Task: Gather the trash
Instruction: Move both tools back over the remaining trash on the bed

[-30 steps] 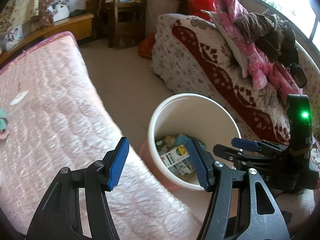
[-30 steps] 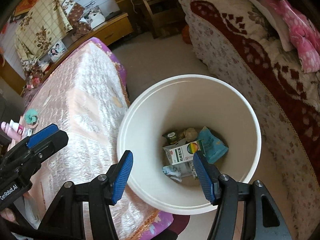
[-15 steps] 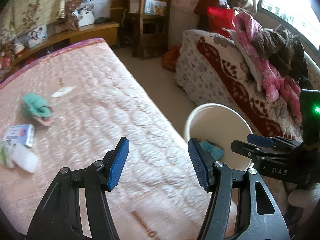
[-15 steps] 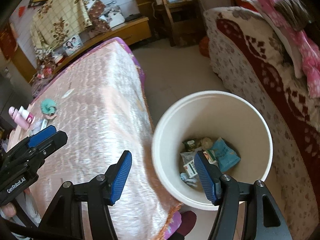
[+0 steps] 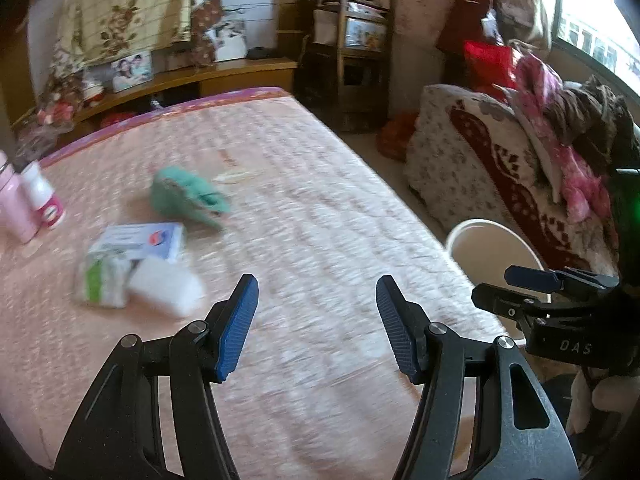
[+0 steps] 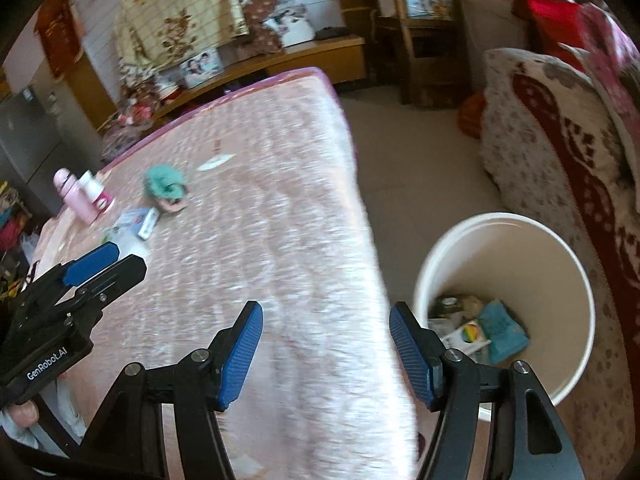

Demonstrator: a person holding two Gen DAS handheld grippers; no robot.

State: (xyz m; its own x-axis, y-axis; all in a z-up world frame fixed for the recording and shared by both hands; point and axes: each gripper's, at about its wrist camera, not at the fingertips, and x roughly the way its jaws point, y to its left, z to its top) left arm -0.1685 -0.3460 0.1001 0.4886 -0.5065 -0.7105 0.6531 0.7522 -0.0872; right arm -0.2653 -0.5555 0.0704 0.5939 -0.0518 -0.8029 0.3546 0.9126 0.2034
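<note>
Trash left on the bed (image 5: 320,208): green wrapper (image 5: 186,196), carton (image 5: 140,240), white packs (image 5: 132,280). Bucket (image 6: 576,276) beside bed already holds some. My left hand-held gripper (image 5: 316,320) and right hand-held gripper (image 6: 326,350): both apart, empty. Roughly halfway, I reckon.

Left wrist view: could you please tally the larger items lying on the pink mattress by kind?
Bottles: 2
Box: 1
Soft packs: 2
Teal bundle: 1
Total: 6

Pink quilted mattress (image 5: 320,220), white bucket (image 6: 576,264), blue-padded tongs (image 5: 316,320).
</note>
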